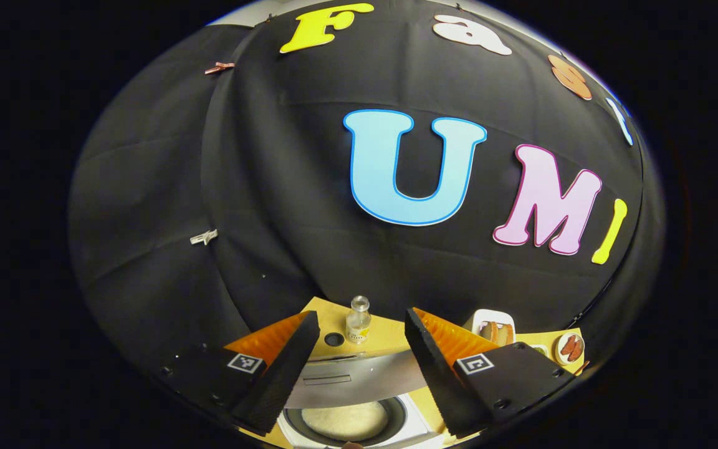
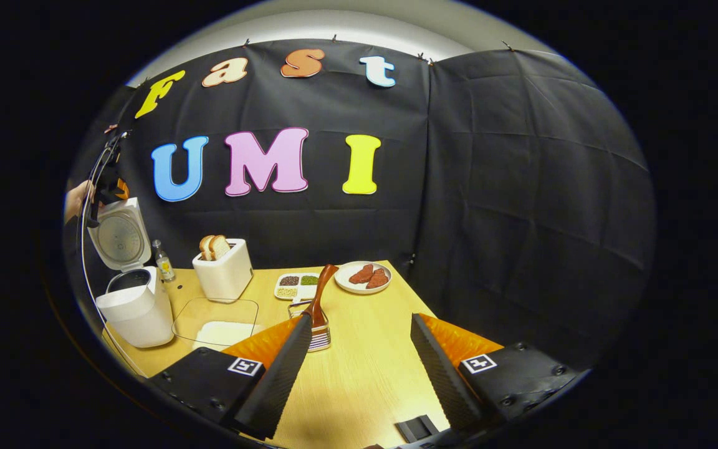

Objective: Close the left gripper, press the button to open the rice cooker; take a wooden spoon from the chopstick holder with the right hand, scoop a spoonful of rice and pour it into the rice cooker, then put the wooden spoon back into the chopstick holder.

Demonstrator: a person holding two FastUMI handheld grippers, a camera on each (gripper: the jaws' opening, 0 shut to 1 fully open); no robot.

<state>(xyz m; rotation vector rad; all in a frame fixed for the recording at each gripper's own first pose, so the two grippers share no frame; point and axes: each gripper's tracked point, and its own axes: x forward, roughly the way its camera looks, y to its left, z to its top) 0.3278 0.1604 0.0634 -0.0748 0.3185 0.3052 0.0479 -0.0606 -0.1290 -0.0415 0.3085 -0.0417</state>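
With the rice cooker (image 2: pixel 131 299) open at the table's left edge, I held my right gripper (image 2: pixel 359 368) empty, jaws apart, facing the wooden spoon (image 2: pixel 321 293) upright in its chopstick holder (image 2: pixel 315 333), while my left gripper (image 1: pixel 359 368) hung spread above the pot.

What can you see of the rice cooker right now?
The rice cooker is a white, boxy appliance on the wooden table's left edge, beside a small glass bottle. Its lid is open, swung up behind the body, with the round inner plate facing forward. In the left gripper view, rice fills the bottom of its dark inner pot.
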